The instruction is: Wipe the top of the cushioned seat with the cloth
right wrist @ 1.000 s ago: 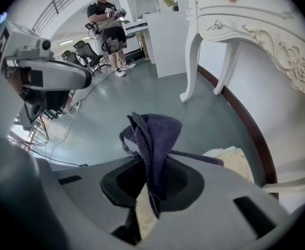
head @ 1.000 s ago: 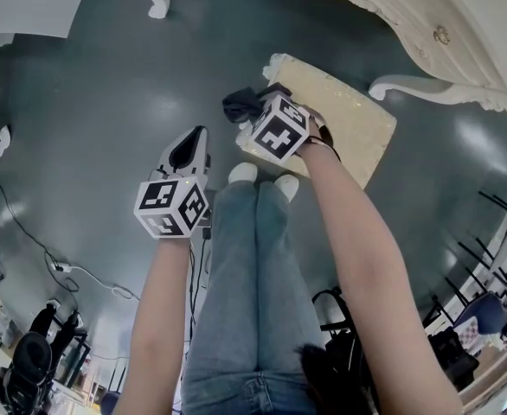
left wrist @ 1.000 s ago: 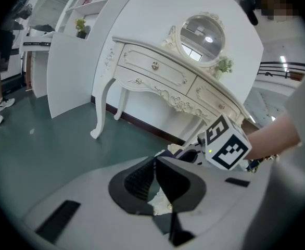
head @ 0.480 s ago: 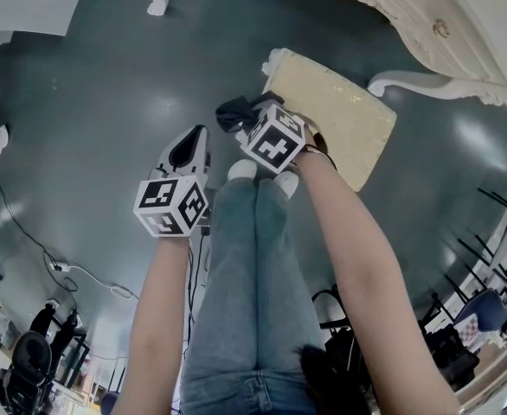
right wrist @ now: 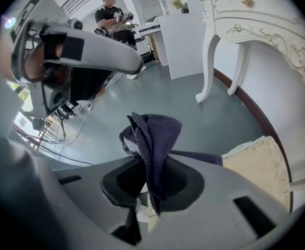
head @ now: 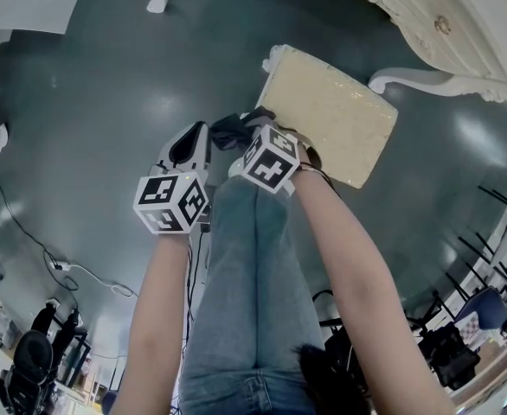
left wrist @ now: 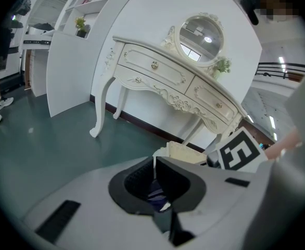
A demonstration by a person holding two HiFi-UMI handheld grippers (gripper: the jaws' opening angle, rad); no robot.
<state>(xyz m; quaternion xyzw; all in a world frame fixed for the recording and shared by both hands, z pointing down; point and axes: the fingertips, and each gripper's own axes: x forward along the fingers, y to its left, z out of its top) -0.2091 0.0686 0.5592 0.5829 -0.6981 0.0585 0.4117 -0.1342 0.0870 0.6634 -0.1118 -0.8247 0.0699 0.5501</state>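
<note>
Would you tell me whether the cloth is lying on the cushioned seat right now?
No, the cloth is pinched in the right gripper, held clear beside the cushioned seat.

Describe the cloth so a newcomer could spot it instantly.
Beside the white dressing table sits a cream cushioned seat. Just off its near corner, the right gripper pinches the cloth: a crumpled dark navy rag, unlike the pale furniture around it.

No readable text, labels, brands, numbers or signs anywhere
</note>
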